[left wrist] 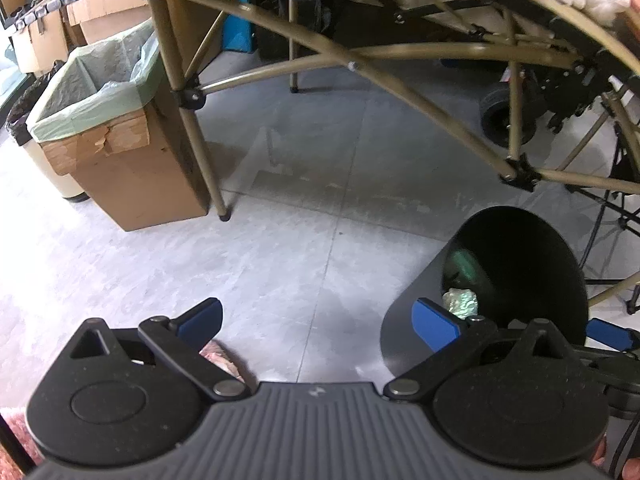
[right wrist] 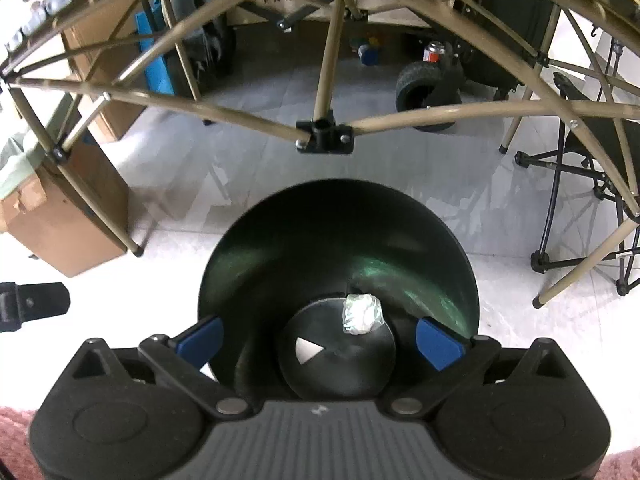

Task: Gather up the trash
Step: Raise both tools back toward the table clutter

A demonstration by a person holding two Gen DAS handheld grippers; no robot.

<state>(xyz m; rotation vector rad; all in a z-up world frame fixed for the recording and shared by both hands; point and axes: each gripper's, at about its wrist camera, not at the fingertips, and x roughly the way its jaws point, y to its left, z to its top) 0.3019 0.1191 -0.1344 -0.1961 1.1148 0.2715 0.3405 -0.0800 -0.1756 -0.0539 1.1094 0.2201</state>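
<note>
A round black trash bin [right wrist: 338,248] stands on the grey floor, seen from above in the right wrist view. A crumpled foil ball [right wrist: 361,313] lies at its bottom. My right gripper [right wrist: 320,342] is open, its blue fingertips [right wrist: 436,342] spread on either side over the bin's mouth, empty. In the left wrist view the same bin [left wrist: 516,276] is at the lower right with the foil ball [left wrist: 460,302] inside. My left gripper [left wrist: 316,322] is open and empty above the floor, left of the bin.
A cardboard box lined with a green bag [left wrist: 108,120] stands at the left beside a tan folding table leg [left wrist: 200,148]. The table's frame [right wrist: 324,136] spans overhead. A wheeled cart [right wrist: 424,88] and a folding chair [right wrist: 580,184] stand beyond. Pink rug [left wrist: 224,360] lies below.
</note>
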